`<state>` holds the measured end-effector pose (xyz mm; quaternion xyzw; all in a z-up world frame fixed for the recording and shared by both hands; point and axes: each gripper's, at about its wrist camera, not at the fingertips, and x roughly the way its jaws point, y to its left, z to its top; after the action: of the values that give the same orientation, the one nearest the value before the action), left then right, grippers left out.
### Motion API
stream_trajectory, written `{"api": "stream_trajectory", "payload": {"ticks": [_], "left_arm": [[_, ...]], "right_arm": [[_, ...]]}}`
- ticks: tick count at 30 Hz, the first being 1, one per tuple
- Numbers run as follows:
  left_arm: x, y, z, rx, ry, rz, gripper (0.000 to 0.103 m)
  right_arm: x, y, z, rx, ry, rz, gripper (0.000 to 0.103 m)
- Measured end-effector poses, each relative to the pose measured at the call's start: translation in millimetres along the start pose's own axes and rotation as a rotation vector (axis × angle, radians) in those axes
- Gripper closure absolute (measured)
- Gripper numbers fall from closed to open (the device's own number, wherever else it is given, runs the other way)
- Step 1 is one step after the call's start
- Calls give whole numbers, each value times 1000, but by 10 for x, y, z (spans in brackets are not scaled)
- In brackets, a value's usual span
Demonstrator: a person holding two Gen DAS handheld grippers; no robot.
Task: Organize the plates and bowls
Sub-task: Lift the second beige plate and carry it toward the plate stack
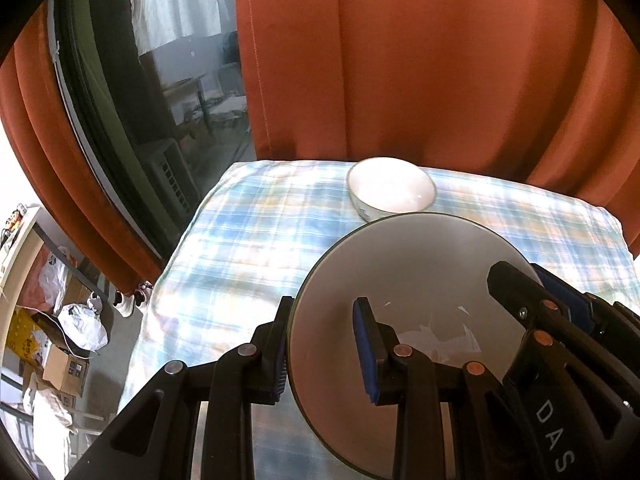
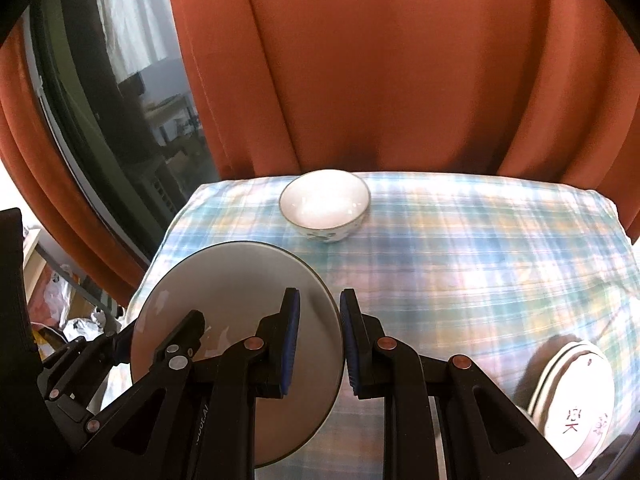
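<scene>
Jaws of both grippers clamp grey plate (image 1: 408, 280) rim, opposite sides.

We hold the round grey ceramic plate (image 2: 240, 292) over the near left part of the blue plaid tablecloth (image 2: 460, 248). Behind it, near the cloth's far edge, stands the white ceramic bowl (image 2: 325, 205). At the near right lies a stack of white plates (image 2: 576, 392).

The plate (image 1: 404, 280) runs off the bottom edge of the left wrist view, its lower rim hidden behind gripper fingers (image 1: 370, 356). At the lower right of the right wrist view, stacked dishes (image 2: 576, 396) are cut by the frame's dark corner; their red characters are unreadable.
</scene>
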<state>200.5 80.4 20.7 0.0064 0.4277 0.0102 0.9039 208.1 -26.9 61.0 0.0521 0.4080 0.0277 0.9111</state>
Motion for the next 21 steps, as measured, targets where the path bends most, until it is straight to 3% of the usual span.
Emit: {"api": "stream_trajectory", "payload": {"ticks": [21], "left_arm": [[-366, -1038, -554, 57, -22, -54, 75]], "right_arm": [[-543, -1161, -558, 39, -33, -35, 79]]}}
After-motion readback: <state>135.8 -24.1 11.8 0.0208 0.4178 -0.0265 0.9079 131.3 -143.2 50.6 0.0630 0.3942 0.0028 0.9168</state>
